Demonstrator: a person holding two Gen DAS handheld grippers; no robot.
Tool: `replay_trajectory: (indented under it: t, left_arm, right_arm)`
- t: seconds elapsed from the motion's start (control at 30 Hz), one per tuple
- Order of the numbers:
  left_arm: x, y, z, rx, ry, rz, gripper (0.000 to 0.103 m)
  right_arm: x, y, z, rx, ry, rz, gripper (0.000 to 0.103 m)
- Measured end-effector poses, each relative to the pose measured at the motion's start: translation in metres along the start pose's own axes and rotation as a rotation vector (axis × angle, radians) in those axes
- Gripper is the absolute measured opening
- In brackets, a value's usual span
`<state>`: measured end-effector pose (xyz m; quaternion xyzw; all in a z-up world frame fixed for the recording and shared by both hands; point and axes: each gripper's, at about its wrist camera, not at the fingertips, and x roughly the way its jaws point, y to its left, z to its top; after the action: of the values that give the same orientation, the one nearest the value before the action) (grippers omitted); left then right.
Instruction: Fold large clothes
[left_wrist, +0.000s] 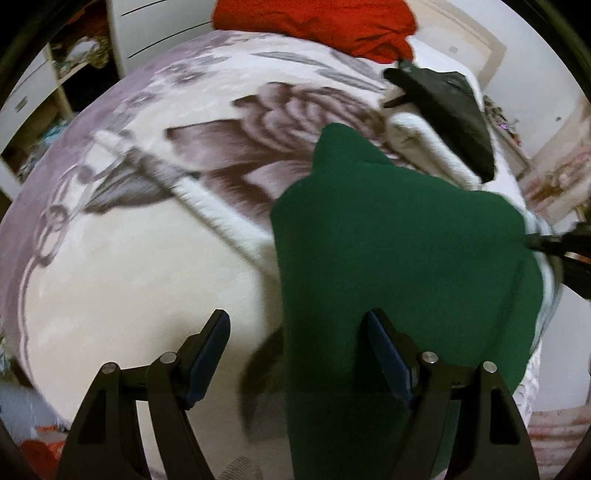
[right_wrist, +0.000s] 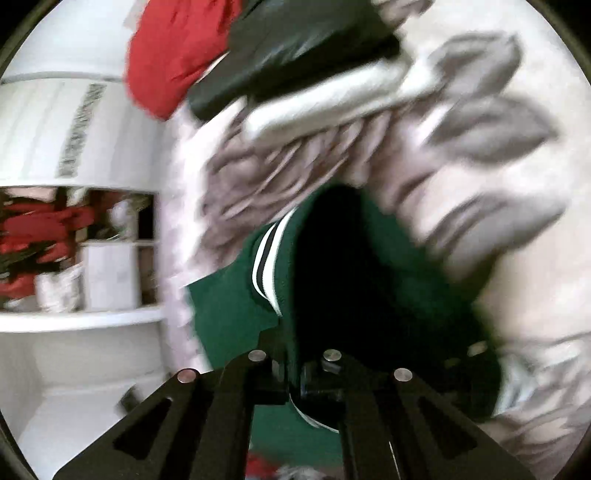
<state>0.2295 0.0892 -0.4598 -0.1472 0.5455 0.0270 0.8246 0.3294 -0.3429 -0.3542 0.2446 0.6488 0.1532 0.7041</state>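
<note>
A dark green garment (left_wrist: 399, 236) lies partly folded on a bed with a white and mauve floral blanket (left_wrist: 129, 258). My left gripper (left_wrist: 295, 350) is open just above its near left edge, one finger over the blanket and the other over the cloth. My right gripper (left_wrist: 554, 245) shows at the garment's right edge. In the right wrist view my right gripper (right_wrist: 295, 384) is shut on the green garment (right_wrist: 229, 306), whose cuff has white and black stripes (right_wrist: 264, 266). The frame is blurred.
A red garment (left_wrist: 314, 22) lies at the far end of the bed, with a folded black garment (left_wrist: 450, 107) and a white one (left_wrist: 428, 140) next to it. White shelves (right_wrist: 92, 317) and a wardrobe (left_wrist: 33, 103) stand beside the bed.
</note>
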Motion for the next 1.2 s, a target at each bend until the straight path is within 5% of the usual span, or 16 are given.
replay_trajectory:
  t: [0.17, 0.23, 0.3, 0.5, 0.57, 0.6, 0.67, 0.83, 1.0, 1.2]
  left_arm:
    - [0.026, -0.001, 0.005, -0.009, 0.078, 0.017, 0.084]
    - [0.026, 0.001, 0.001, -0.017, 0.079, 0.011, 0.084]
    - [0.023, 0.003, -0.004, -0.017, 0.072, 0.006, 0.084]
    - [0.02, 0.005, -0.015, -0.018, 0.082, 0.003, 0.084]
    - [0.019, 0.004, -0.015, -0.002, 0.085, 0.018, 0.084]
    - [0.019, 0.003, -0.015, 0.005, 0.088, 0.024, 0.084]
    - [0.017, 0.002, -0.014, 0.012, 0.091, 0.031, 0.084]
    - [0.005, -0.005, -0.013, -0.019, 0.091, 0.021, 0.084]
    - [-0.007, -0.023, -0.007, -0.072, 0.061, -0.005, 0.084]
    - [0.032, -0.048, -0.008, -0.033, 0.112, 0.05, 0.088]
  right_arm:
    - [0.049, -0.044, 0.008, 0.07, 0.248, 0.019, 0.009]
    - [0.039, -0.051, -0.007, 0.044, 0.265, 0.058, 0.026]
    - [0.018, -0.06, -0.03, 0.015, 0.234, 0.07, 0.063]
    - [0.043, -0.103, -0.1, 0.06, 0.352, 0.081, 0.067]
    - [0.063, -0.108, -0.109, 0.055, 0.327, 0.047, 0.067]
    - [0.063, -0.106, -0.111, 0.048, 0.3, 0.013, 0.056]
    - [0.054, -0.097, -0.116, 0.039, 0.273, -0.04, 0.009]
    - [-0.025, -0.071, -0.118, 0.041, 0.125, -0.001, 0.006]
    - [-0.086, -0.089, -0.115, 0.071, 0.065, 0.0, 0.006]
    - [-0.015, -0.16, -0.079, 0.12, 0.156, -0.18, 0.006]
